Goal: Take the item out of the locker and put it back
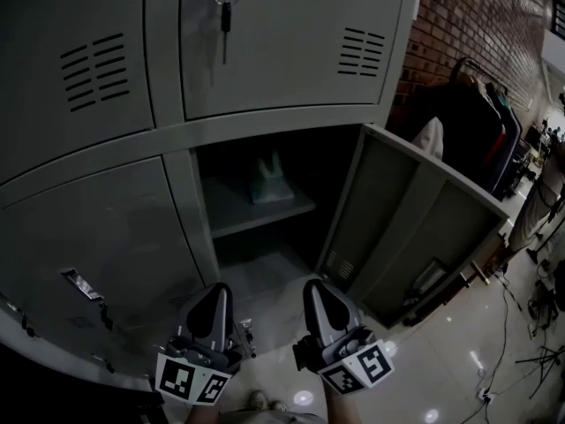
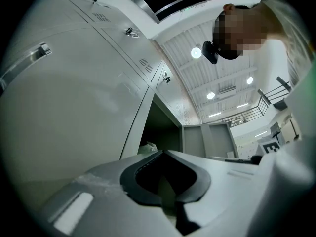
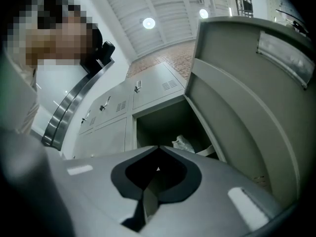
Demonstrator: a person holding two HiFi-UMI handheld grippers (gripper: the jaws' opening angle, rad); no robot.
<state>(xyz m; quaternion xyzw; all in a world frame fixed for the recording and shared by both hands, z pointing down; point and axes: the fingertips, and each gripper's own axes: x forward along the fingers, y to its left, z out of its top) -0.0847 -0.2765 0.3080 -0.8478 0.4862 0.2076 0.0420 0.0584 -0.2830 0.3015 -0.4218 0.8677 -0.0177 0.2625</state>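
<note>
A pale crumpled bag (image 1: 269,184) sits on the shelf (image 1: 231,217) inside the open locker, whose door (image 1: 415,219) is swung out to the right. Both grippers hang below and in front of the opening, well apart from the bag. My left gripper (image 1: 219,290) is shut with nothing between its jaws, and so is my right gripper (image 1: 314,286). In the left gripper view the bag (image 2: 147,147) peeks just above the closed left gripper (image 2: 162,152). The right gripper view shows the bag (image 3: 183,143) beyond the closed right gripper (image 3: 158,147).
Closed locker doors surround the opening; keys (image 1: 223,3) hang from the upper door and a handle (image 1: 84,285) sticks out at lower left. A clothes rack (image 1: 481,122) stands by the brick wall (image 1: 477,16). Cables (image 1: 521,316) lie on the tiled floor at right.
</note>
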